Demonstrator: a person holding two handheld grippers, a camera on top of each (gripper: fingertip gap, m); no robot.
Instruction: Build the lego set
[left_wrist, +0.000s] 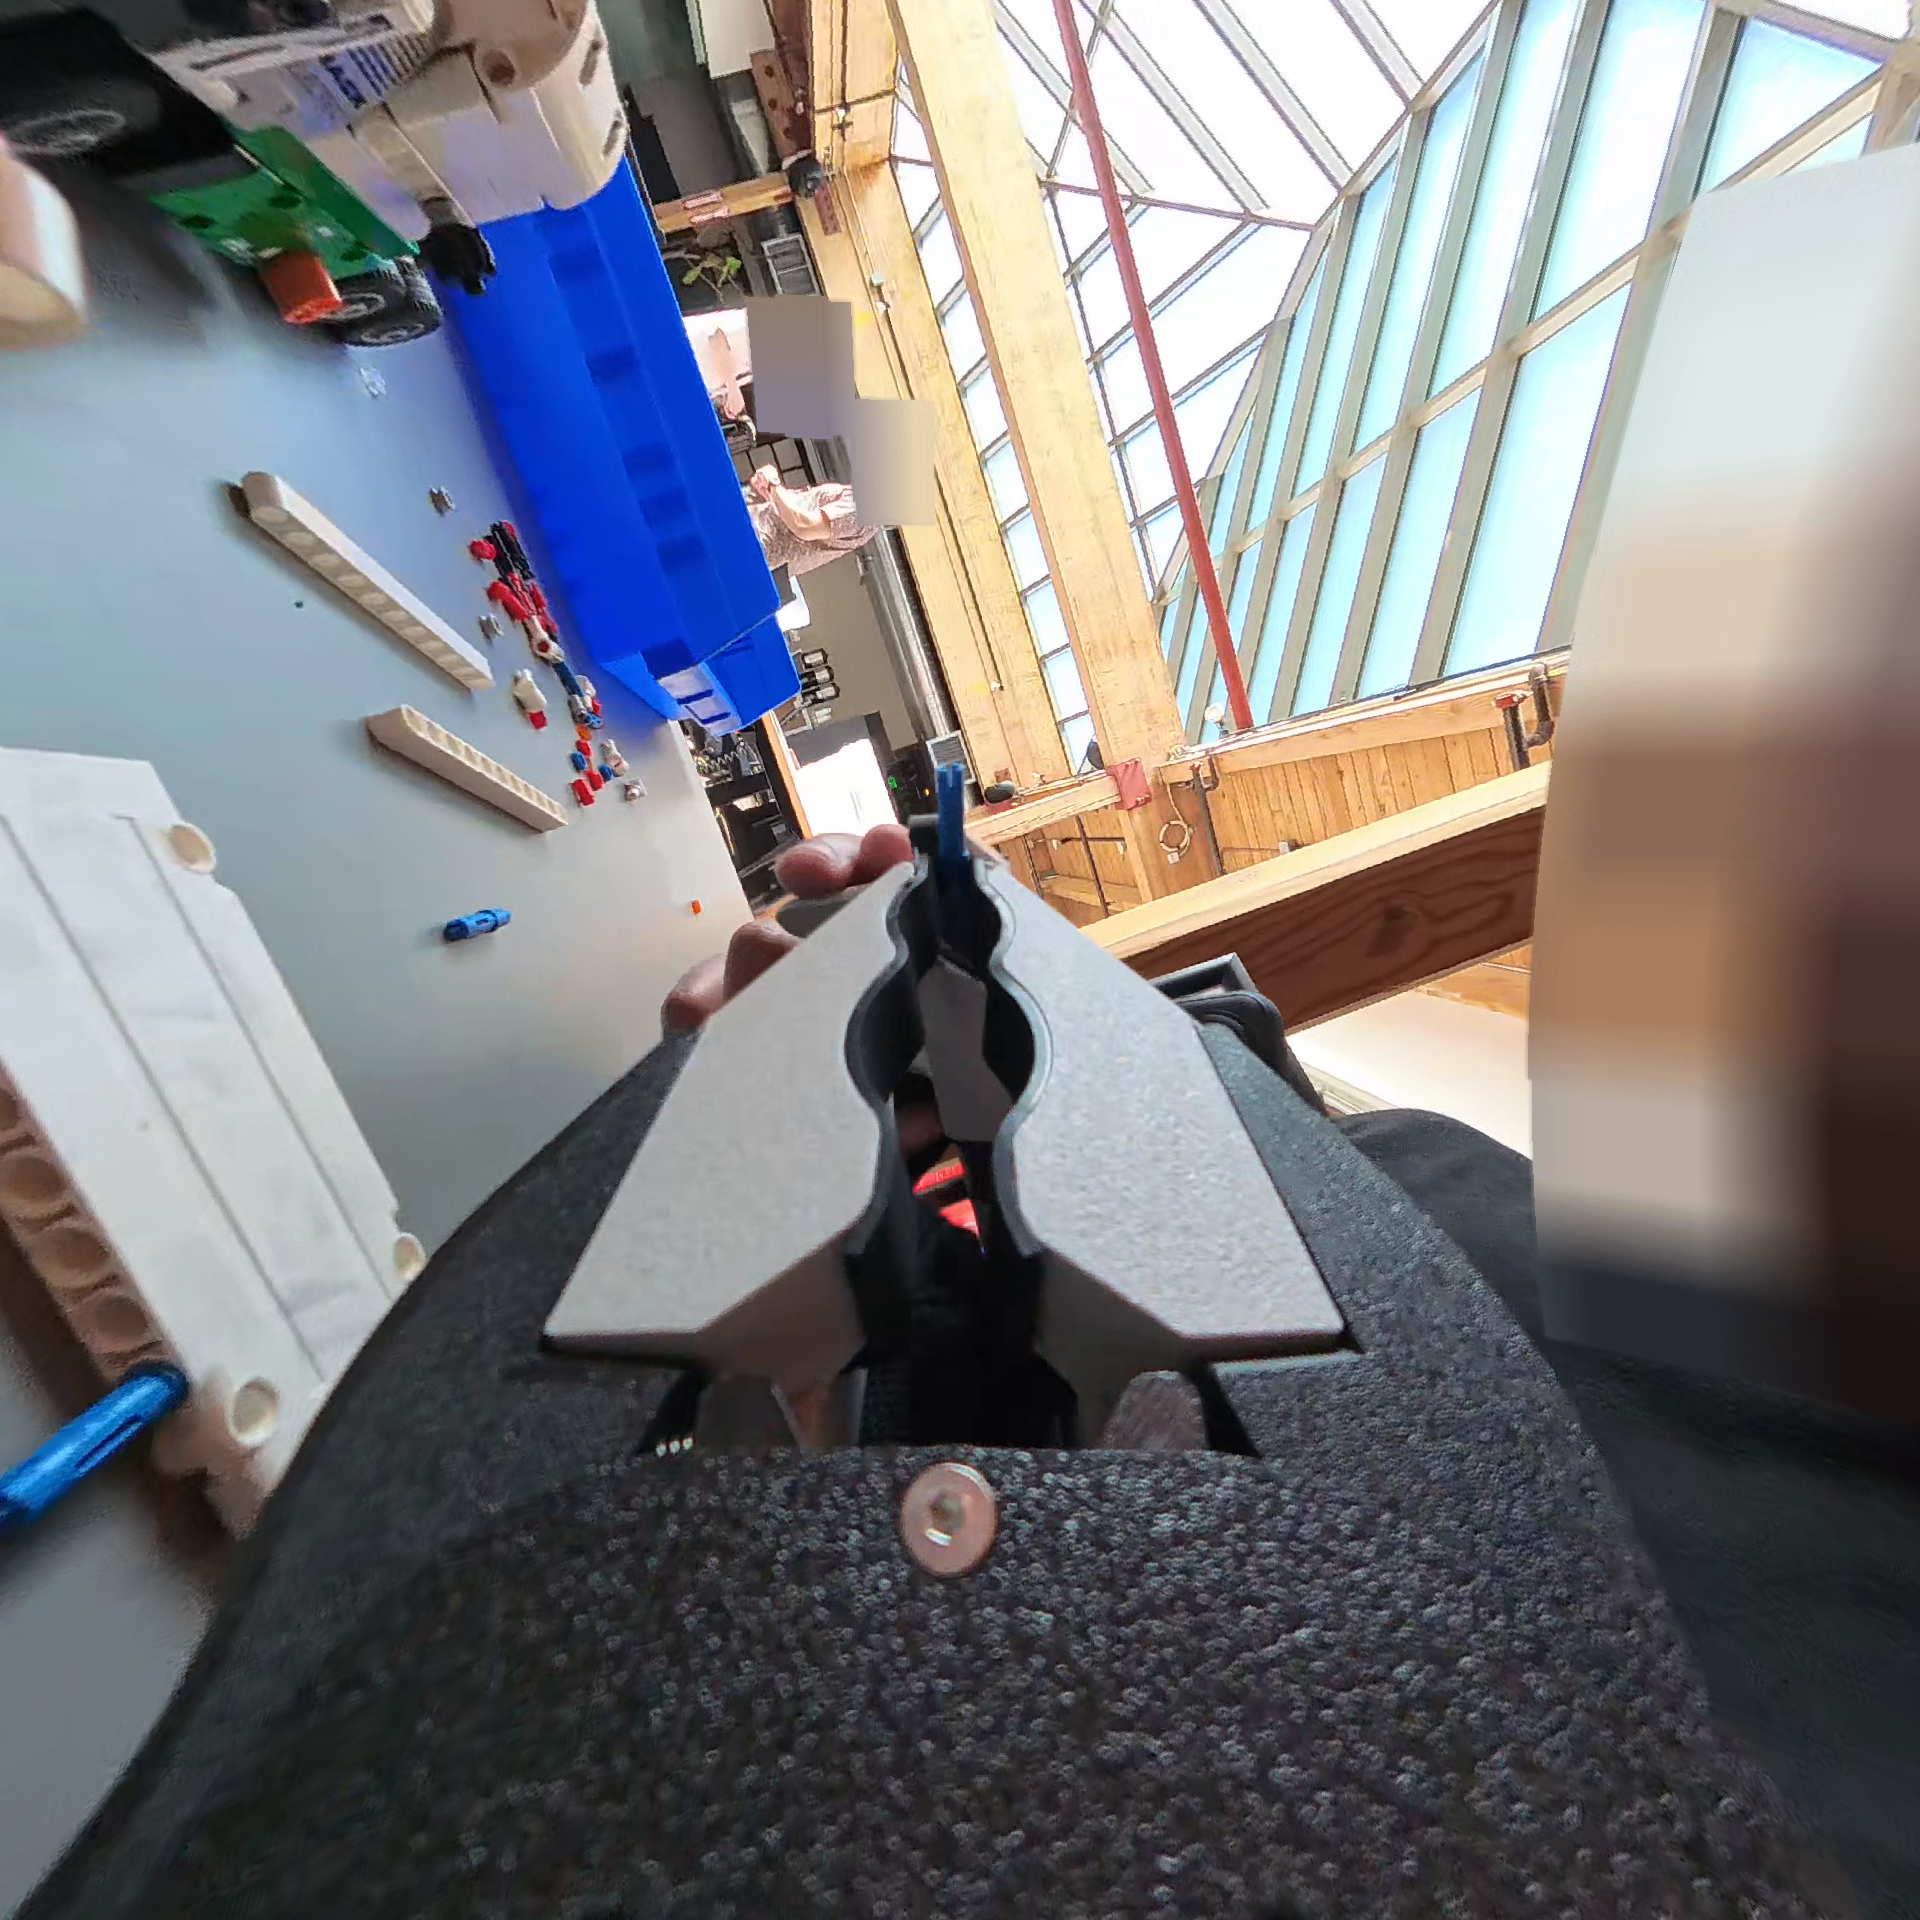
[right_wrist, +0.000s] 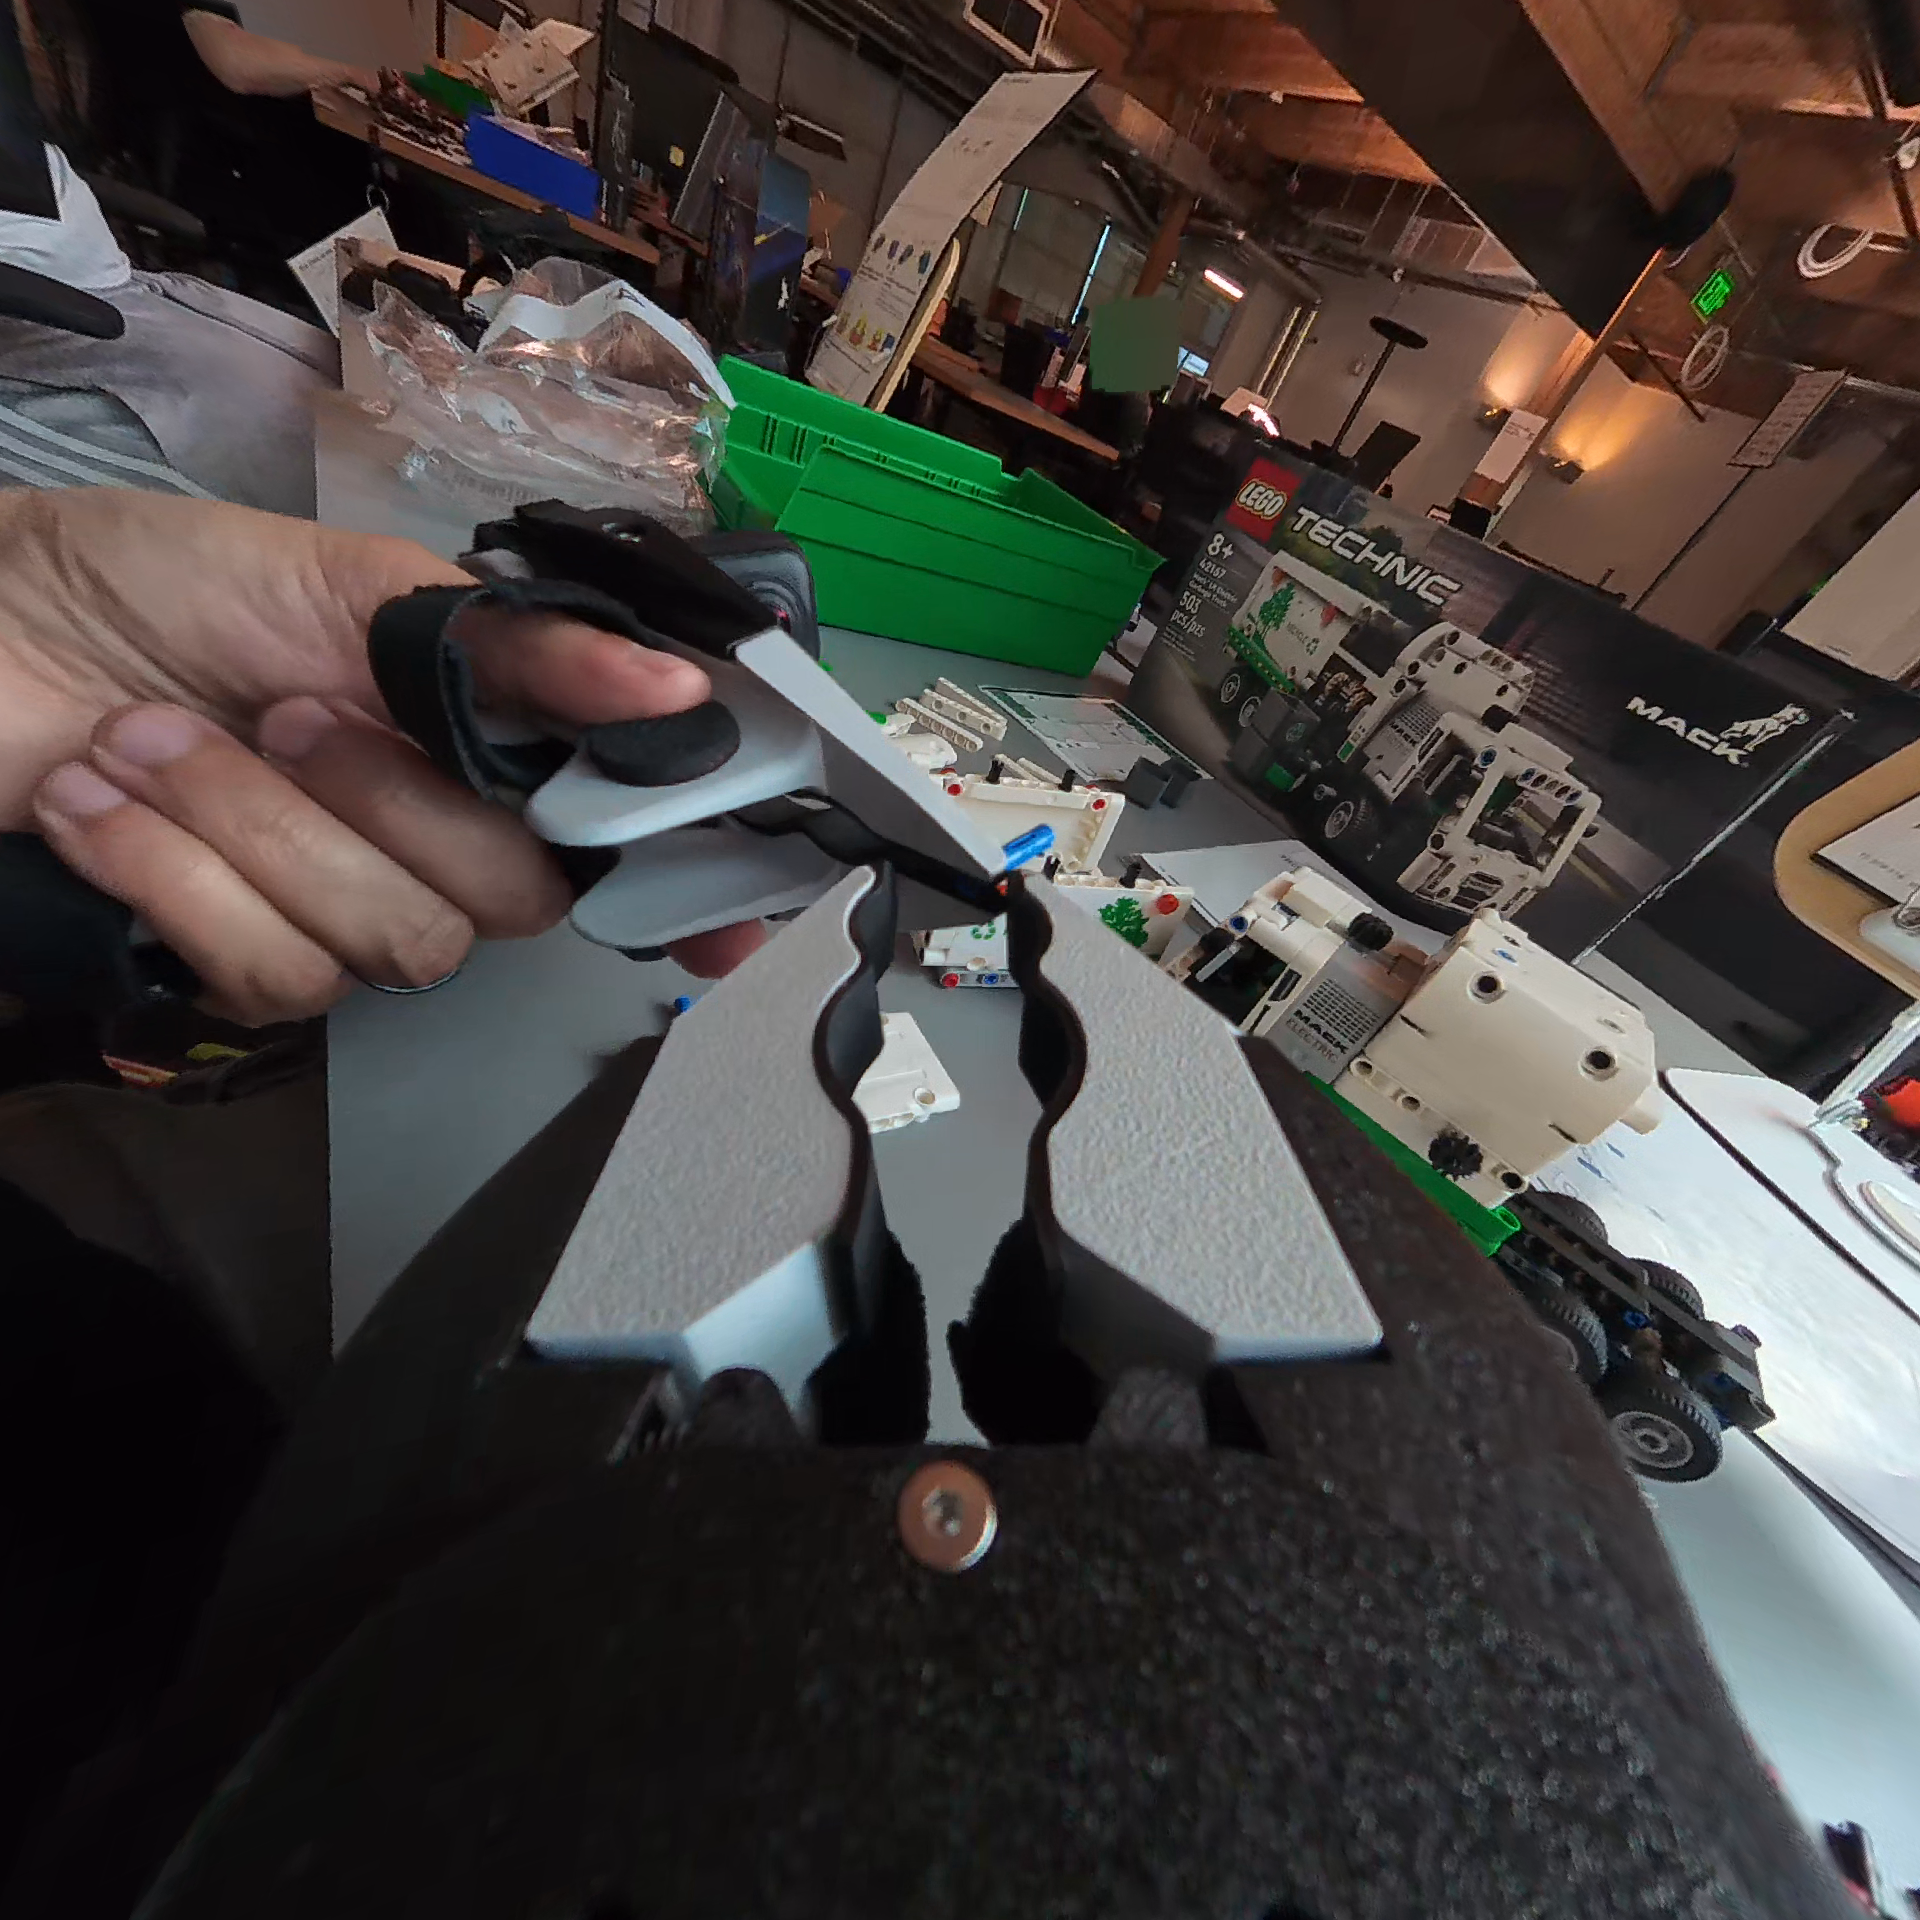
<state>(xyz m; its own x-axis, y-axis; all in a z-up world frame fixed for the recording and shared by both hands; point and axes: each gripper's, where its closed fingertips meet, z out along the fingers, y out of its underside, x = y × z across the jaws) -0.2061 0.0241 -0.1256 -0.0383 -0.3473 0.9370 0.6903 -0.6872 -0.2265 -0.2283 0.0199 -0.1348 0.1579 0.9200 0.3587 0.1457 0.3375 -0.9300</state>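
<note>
My left gripper (left_wrist: 951, 878) is shut on a small blue pin (left_wrist: 950, 816) that sticks out past its tips, held up off the grey table (left_wrist: 156, 623). In the right wrist view a hand holds the left gripper (right_wrist: 982, 862), and the blue pin (right_wrist: 1027, 842) shows at its tip. My right gripper (right_wrist: 951, 891) is open, with the left gripper's tip between its fingertips. The partly built white truck (right_wrist: 1455, 1049) on a green and black chassis stands at the right. White panels (right_wrist: 1039, 821) lie behind the grippers.
Green bins (right_wrist: 935, 540), plastic bags (right_wrist: 540, 384) and the set's box (right_wrist: 1455, 675) stand at the back. A blue bin (left_wrist: 613, 447), two white beams (left_wrist: 364, 577), small loose pieces (left_wrist: 540, 623), a loose blue pin (left_wrist: 476, 923) and a large white panel (left_wrist: 156, 1039) are on the table. Less than 4 cm separates the two grippers' tips. From either gripper's tips it is about 15 centimetres to the partly built white truck (right_wrist: 1455, 1049). It turns up in the left wrist view (left_wrist: 508, 127) as well.
</note>
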